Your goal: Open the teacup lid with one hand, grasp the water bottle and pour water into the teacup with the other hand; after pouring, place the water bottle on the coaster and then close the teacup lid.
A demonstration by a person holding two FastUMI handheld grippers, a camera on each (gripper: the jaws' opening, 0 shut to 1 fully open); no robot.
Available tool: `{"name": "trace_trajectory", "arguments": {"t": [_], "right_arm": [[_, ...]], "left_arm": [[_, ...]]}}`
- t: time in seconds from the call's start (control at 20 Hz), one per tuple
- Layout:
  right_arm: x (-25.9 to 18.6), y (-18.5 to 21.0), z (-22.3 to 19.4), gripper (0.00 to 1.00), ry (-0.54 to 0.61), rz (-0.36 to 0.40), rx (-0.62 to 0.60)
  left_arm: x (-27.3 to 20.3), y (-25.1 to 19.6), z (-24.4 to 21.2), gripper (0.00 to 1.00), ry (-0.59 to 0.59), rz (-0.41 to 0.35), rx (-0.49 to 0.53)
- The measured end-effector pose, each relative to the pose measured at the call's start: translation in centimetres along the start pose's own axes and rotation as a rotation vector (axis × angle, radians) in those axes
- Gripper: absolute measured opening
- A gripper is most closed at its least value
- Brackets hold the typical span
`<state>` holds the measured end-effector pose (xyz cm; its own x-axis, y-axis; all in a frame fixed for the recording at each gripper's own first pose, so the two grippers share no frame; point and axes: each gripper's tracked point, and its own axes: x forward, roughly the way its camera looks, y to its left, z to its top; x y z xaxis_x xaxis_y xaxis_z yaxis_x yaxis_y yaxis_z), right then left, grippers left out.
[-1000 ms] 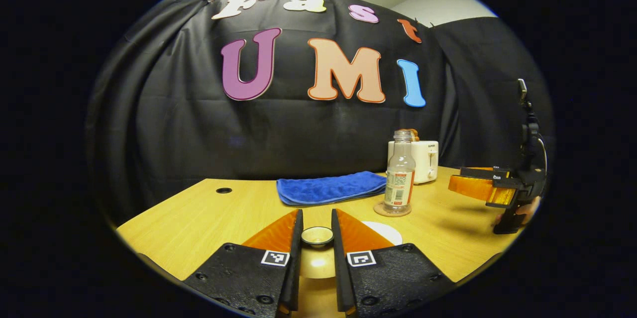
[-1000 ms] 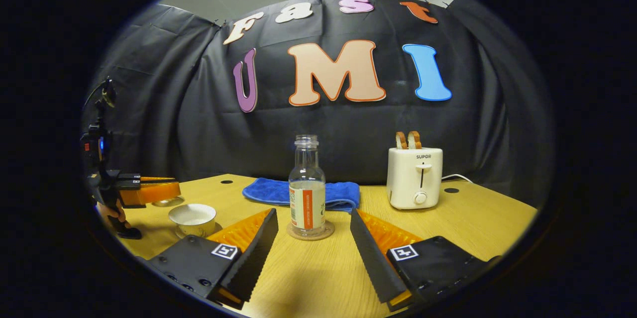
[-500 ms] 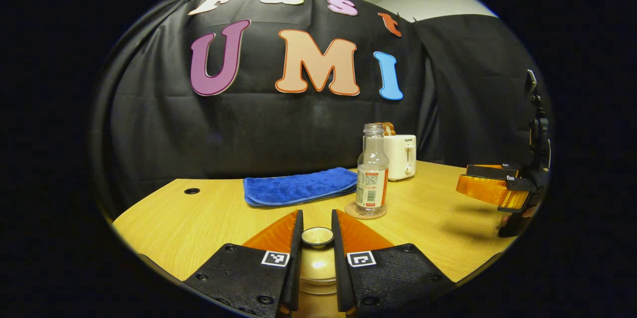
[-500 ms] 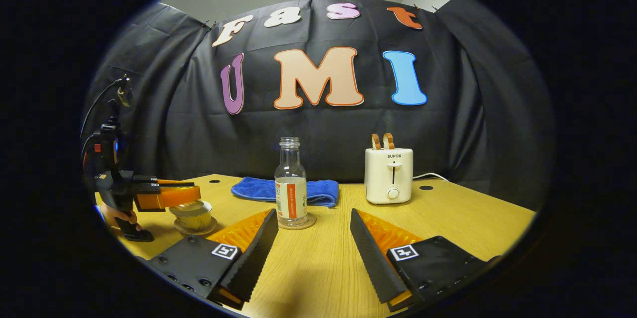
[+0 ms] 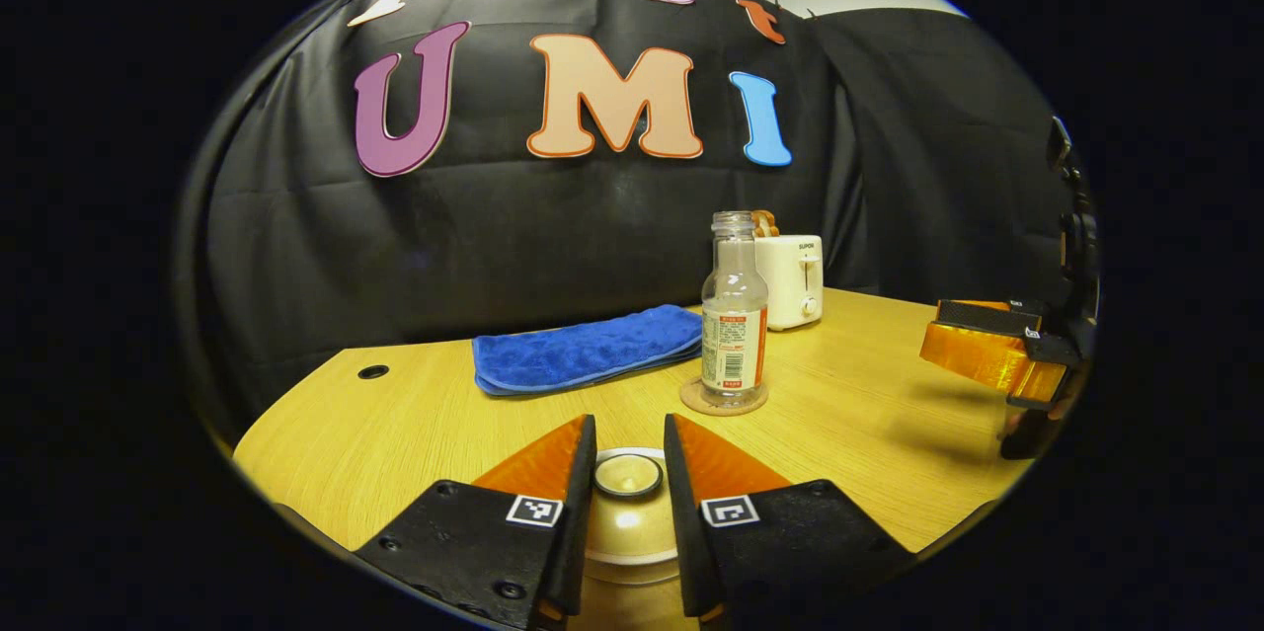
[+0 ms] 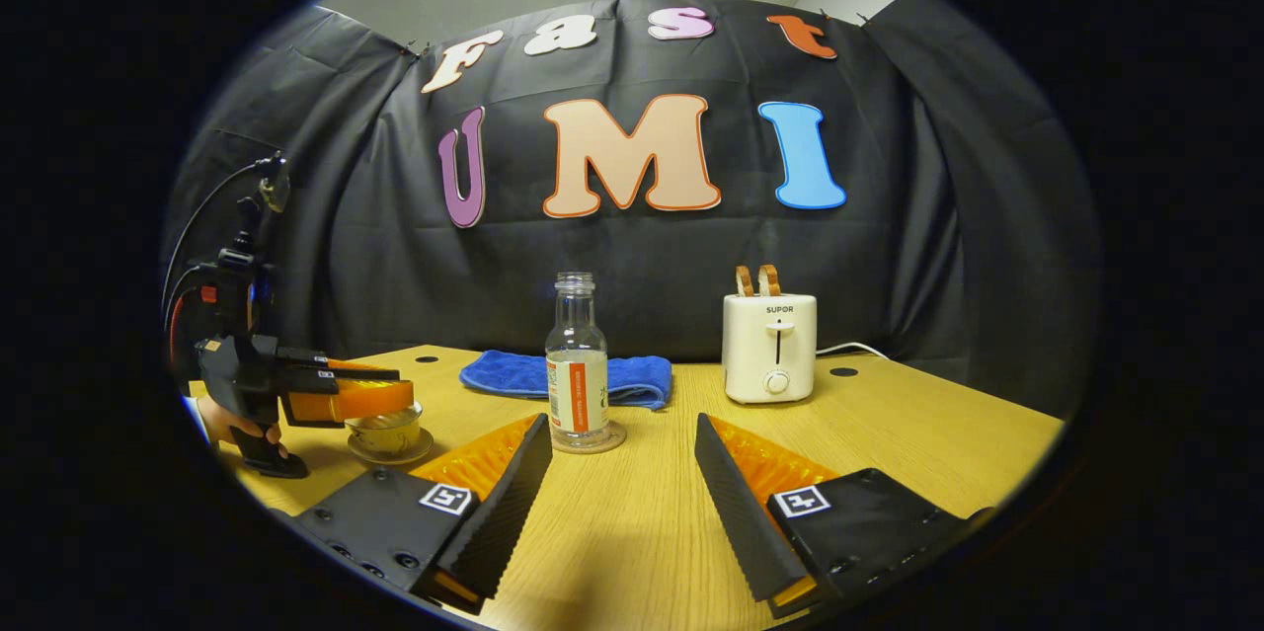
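My left gripper (image 5: 629,441) is shut on the knob of the pale teacup lid (image 5: 628,524), whose dome shows between its fingers. In the right gripper view that same gripper (image 6: 360,398) lies flat over the teacup (image 6: 387,435) on its saucer (image 6: 391,456); the lid looks level with the cup's rim, but its fingers hide the contact. The clear water bottle (image 6: 577,364), uncapped and with a little water in it, stands upright on the round coaster (image 6: 591,441). My right gripper (image 6: 622,429) is open, just short of the bottle and holding nothing. The bottle (image 5: 734,330) also stands ahead in the left gripper view.
A folded blue towel (image 6: 563,377) lies behind the bottle. A white toaster (image 6: 769,347) with toast in it stands at the back right, its cord trailing off. A hand (image 6: 232,429) holds the left gripper's grip. The wooden table (image 6: 889,424) has cable holes.
The left gripper has brought the lid from behind the open teacup to over it and lowered it to the rim. The right gripper has drawn back a little from the bottle.
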<state>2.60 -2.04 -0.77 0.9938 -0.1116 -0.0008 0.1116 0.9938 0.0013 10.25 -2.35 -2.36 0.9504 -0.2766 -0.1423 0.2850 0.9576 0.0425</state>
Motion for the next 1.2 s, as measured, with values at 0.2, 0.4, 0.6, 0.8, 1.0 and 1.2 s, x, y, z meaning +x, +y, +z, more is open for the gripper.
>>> {"name": "trace_trajectory", "arguments": {"t": [0.2,0.4,0.6,0.8,1.0,1.2], "right_arm": [[0.0,-0.2,0.0,0.94,-0.001,-0.004,0.0],[-0.1,0.2,-0.3,0.94,-0.001,-0.007,0.0],[0.3,-0.8,0.1,0.94,-0.001,-0.014,-0.001],[0.3,-1.1,0.1,0.94,-0.002,-0.03,-0.002],[0.2,-1.5,0.1,0.94,-0.003,-0.044,-0.002],[-0.9,-1.6,0.8,0.94,-0.005,-0.085,-0.004]], "left_arm": [[-0.3,0.7,0.1,0.51,-0.007,0.037,-0.008],[-1.4,1.0,0.5,0.73,-0.042,0.074,-0.037],[-3.3,1.3,0.6,0.96,-0.058,0.136,-0.042],[-5.8,2.2,1.3,0.98,-0.12,0.247,-0.05],[-7.5,3.1,0.8,0.98,-0.125,0.309,-0.065],[-9.6,5.5,0.7,0.98,-0.125,0.45,-0.071]]}}
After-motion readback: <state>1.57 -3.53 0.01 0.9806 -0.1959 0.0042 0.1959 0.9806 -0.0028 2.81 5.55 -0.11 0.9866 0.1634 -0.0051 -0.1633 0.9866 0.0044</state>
